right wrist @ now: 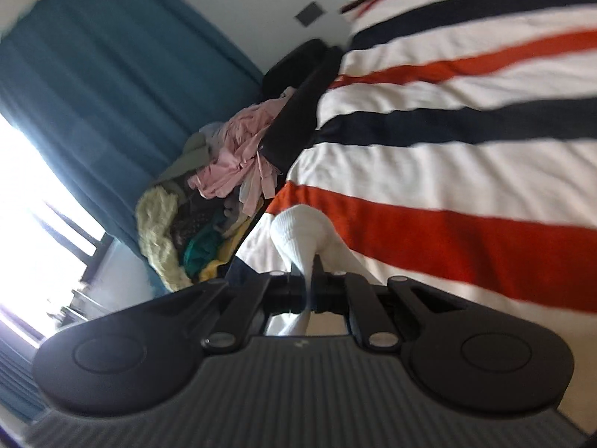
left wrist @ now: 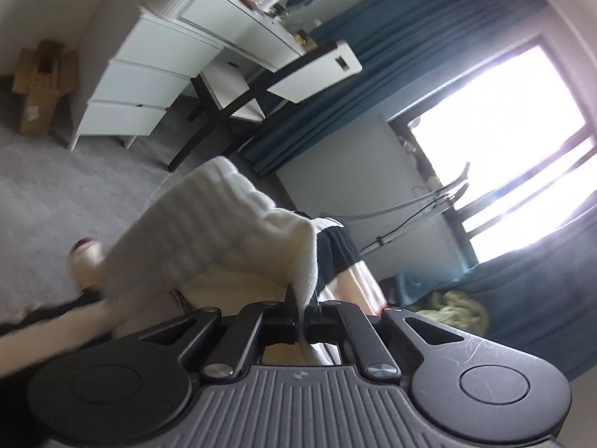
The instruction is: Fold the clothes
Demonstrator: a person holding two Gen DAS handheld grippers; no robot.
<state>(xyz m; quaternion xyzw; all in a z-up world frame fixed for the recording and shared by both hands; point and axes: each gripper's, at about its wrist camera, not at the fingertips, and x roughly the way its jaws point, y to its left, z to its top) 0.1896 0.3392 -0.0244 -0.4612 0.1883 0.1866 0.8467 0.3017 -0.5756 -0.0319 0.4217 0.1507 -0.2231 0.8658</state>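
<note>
White ribbed knit sock (left wrist: 224, 235): soft matt cloth. Left gripper (left wrist: 301, 311) and right gripper (right wrist: 309, 278): matt black plastic, ridged grey housing, shiny metal screws. Striped white, navy, orange bedcover (right wrist: 466, 171): smooth matt fabric. Teal curtain (right wrist: 93, 86): matt cloth. White drawer unit (left wrist: 149, 74): smooth, faintly glossy. Grey carpet (left wrist: 74, 179): rough.

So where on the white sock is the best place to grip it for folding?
At its ends, as now: the left gripper and right gripper are each shut on an edge of the white sock. It is limp, so end grips coming from opposite sides keep it stretched.
</note>
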